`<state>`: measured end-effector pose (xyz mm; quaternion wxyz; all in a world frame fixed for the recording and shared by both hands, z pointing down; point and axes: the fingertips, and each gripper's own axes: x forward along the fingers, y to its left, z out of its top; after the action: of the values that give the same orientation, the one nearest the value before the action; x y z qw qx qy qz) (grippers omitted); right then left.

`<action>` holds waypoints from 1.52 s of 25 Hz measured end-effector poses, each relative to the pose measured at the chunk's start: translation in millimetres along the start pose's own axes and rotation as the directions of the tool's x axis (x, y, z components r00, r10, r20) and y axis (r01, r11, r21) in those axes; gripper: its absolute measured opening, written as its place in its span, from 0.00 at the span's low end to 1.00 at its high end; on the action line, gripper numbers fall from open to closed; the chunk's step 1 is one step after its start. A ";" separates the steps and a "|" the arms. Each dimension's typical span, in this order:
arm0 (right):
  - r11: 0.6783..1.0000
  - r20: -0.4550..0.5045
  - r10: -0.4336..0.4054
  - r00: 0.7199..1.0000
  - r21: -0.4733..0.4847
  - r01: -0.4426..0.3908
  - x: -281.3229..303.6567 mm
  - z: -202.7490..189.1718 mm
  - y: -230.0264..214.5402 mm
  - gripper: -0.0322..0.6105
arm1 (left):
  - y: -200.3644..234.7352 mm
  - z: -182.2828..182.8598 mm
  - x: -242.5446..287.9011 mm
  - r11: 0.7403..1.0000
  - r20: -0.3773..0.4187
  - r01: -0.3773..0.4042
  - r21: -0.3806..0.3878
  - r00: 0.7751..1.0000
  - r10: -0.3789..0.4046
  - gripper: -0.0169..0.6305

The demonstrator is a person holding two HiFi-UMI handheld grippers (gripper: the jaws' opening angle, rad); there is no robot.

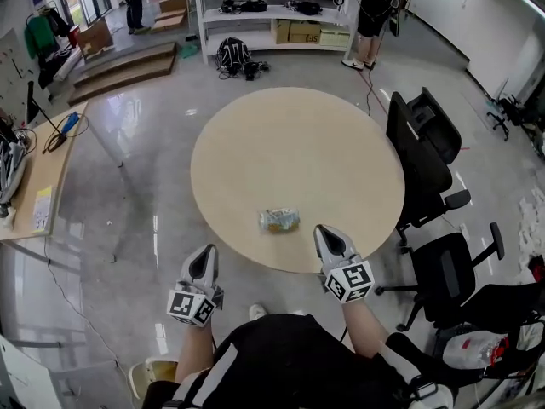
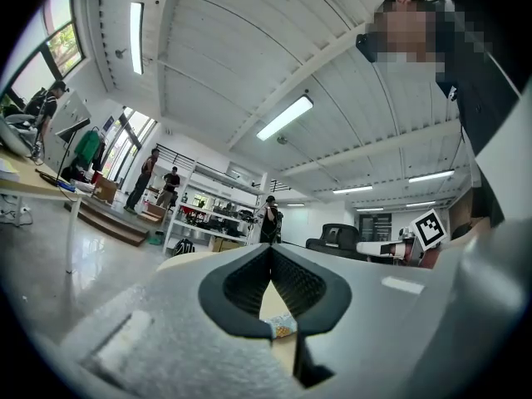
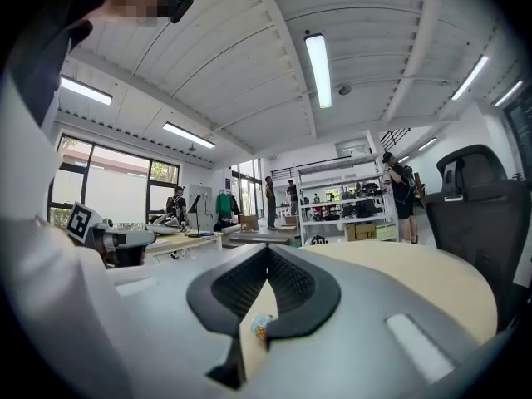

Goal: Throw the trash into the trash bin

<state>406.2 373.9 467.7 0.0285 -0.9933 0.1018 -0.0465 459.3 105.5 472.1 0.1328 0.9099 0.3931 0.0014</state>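
Note:
A crumpled piece of trash, pale with blue and orange print, lies on the round beige table near its front edge. My left gripper hangs over the floor just short of the table's edge, left of the trash, with its jaws shut and nothing in them. My right gripper is over the table's front edge, just right of the trash, shut and holding nothing. In the left gripper view the trash shows through the gap below the closed tips of that gripper. The right gripper view shows the trash below its closed tips.
Two black office chairs stand to the right of the table. A wooden desk is at the left. White shelves and standing people are at the back. A clear bag lies at the bottom right.

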 end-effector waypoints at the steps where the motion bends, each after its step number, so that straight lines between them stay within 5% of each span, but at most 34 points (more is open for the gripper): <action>1: 1.000 -0.005 0.004 1.000 -0.004 -0.004 6.4 -2.1 3.4 0.06 | 7.2 -2.0 -1.9 1.000 -0.005 -0.006 0.000 1.000 0.006 0.03; 12: 0.986 -0.133 0.125 0.983 -0.098 -0.138 66.1 -27.8 15.0 0.16 | 33.0 -11.1 8.7 0.999 -0.030 -0.032 -0.011 0.999 0.031 0.03; 17: 0.949 -0.276 0.215 0.937 -0.165 -0.267 96.8 -58.4 5.9 0.19 | 24.4 -12.8 28.8 0.999 -0.052 -0.048 -0.005 0.997 0.048 0.03; 22: 0.878 -0.458 0.306 0.835 -0.204 -0.434 120.9 -106.1 10.3 0.34 | 23.6 -22.9 42.6 0.997 -0.083 -0.070 -0.027 0.994 0.068 0.03; 27: 0.768 -0.674 0.362 0.644 -0.176 -0.616 130.6 -170.6 18.2 0.60 | 17.3 -37.7 43.7 0.993 -0.118 -0.107 -0.047 0.988 0.101 0.03; 32: 0.662 -0.822 0.314 0.474 -0.168 -0.731 142.0 -222.2 11.9 0.73 | 20.6 -46.5 37.9 0.988 -0.145 -0.144 -0.059 0.980 0.134 0.03; 38: 0.618 -0.888 0.295 0.353 -0.104 -0.779 155.0 -256.8 15.4 0.77 | 31.4 -51.1 21.1 0.976 -0.165 -0.207 -0.069 0.967 0.193 0.03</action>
<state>529.0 315.0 735.3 -0.2735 -0.7241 0.4475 -0.4479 490.9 112.3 526.8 0.1395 0.9354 0.3081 0.1034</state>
